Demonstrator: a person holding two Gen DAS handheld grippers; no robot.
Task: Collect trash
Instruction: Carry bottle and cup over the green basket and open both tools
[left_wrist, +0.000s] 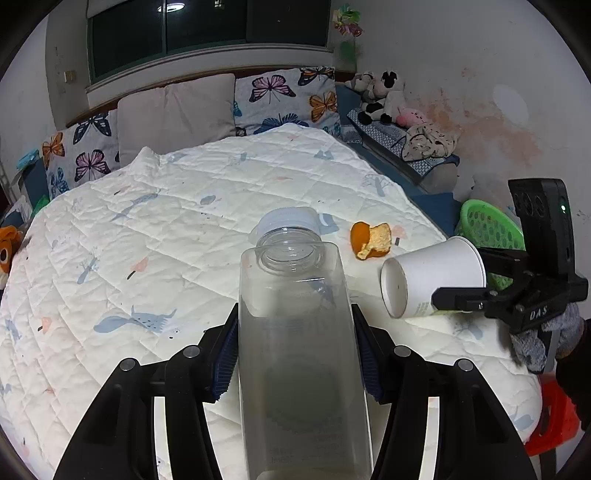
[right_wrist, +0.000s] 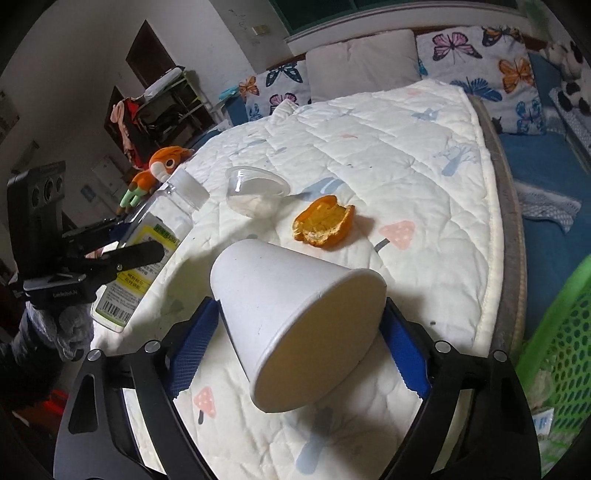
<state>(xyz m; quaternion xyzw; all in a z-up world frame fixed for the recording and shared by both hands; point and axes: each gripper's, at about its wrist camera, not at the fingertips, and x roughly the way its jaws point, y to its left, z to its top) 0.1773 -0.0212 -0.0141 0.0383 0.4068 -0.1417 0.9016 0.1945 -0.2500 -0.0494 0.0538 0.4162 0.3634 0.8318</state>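
Note:
My left gripper (left_wrist: 295, 354) is shut on a clear plastic bottle (left_wrist: 299, 350) with a white cap, held above the white quilt; it also shows in the right wrist view (right_wrist: 147, 236). My right gripper (right_wrist: 299, 332) is shut on a white paper cup (right_wrist: 299, 310), tilted with its mouth toward the camera; the cup also shows in the left wrist view (left_wrist: 432, 280). An orange peel (right_wrist: 323, 221) lies on the quilt beyond the cup, also in the left wrist view (left_wrist: 371, 240). A clear plastic cup (right_wrist: 255, 192) lies on its side near the peel.
A green mesh basket (right_wrist: 557, 354) stands off the bed's right edge, also in the left wrist view (left_wrist: 487, 229). An orange plush toy (right_wrist: 159, 170) sits at the bed's left edge. Butterfly pillows (left_wrist: 284, 99) and stuffed animals (left_wrist: 384, 96) line the back. A red stool (left_wrist: 554, 417) stands lower right.

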